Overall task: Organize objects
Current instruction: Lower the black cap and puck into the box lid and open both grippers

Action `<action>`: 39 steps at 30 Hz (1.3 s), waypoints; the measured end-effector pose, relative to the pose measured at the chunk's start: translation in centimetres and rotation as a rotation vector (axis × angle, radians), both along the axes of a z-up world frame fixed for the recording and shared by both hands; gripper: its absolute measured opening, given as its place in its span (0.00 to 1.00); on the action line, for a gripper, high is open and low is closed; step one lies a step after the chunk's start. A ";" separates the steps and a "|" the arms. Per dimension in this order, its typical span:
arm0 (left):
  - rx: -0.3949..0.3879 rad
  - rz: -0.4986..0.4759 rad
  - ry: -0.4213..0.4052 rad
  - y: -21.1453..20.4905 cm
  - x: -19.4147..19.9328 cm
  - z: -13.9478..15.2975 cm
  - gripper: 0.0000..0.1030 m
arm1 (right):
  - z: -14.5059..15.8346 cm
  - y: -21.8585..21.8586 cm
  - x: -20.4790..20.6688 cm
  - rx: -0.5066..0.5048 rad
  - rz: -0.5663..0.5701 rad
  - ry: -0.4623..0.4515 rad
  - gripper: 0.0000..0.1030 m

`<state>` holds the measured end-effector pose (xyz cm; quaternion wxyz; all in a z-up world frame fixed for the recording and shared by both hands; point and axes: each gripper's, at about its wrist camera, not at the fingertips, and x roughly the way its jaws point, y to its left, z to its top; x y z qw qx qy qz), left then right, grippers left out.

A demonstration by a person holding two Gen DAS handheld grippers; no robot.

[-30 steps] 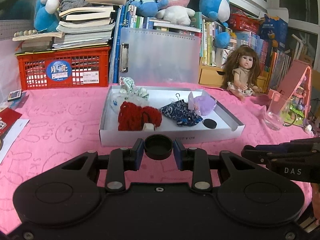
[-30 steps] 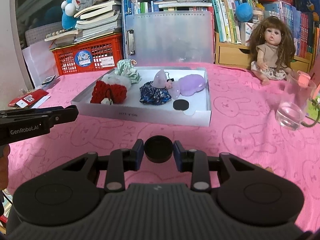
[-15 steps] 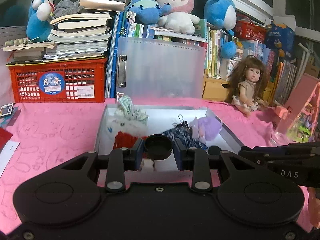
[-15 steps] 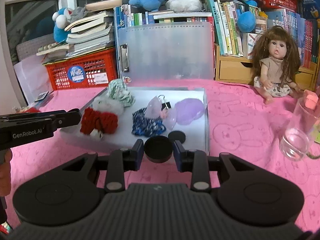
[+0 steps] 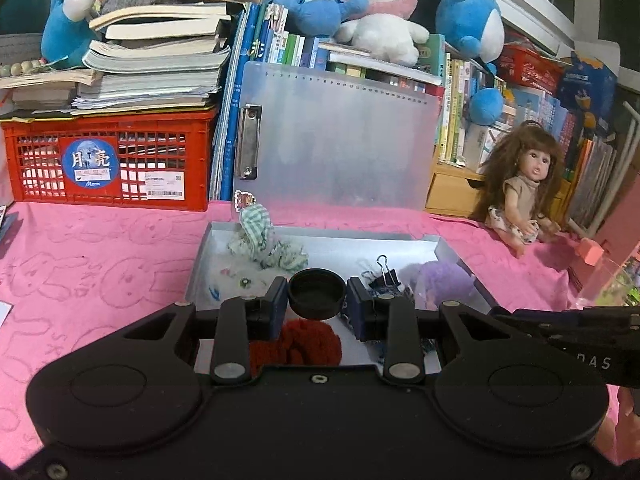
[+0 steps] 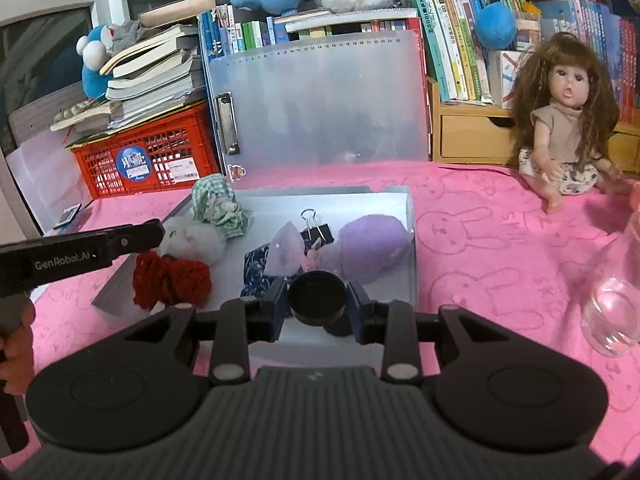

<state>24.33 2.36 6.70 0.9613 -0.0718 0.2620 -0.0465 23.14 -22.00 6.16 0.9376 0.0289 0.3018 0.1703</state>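
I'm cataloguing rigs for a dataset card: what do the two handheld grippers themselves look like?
Both are matte black plastic, with two round housings, silver screws and dark blue pads. The left gripper has a smooth body and white "GenRobot.AI" lettering on its side; the right gripper has a ribbed grey-black body and "DAS" lettering. No cables or sleeves show.
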 end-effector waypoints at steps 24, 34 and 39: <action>-0.016 -0.002 0.131 -0.3 7.6 -4.0 0.29 | -2.7 -0.6 5.9 0.024 -0.027 0.139 0.36; 0.029 -0.025 0.121 -1.0 7.5 -4.3 0.29 | -3.5 0.1 6.6 0.007 -0.022 0.153 0.36; 0.044 -0.035 0.119 -1.3 7.5 -4.4 0.30 | -3.7 0.6 7.0 -0.007 -0.015 0.156 0.37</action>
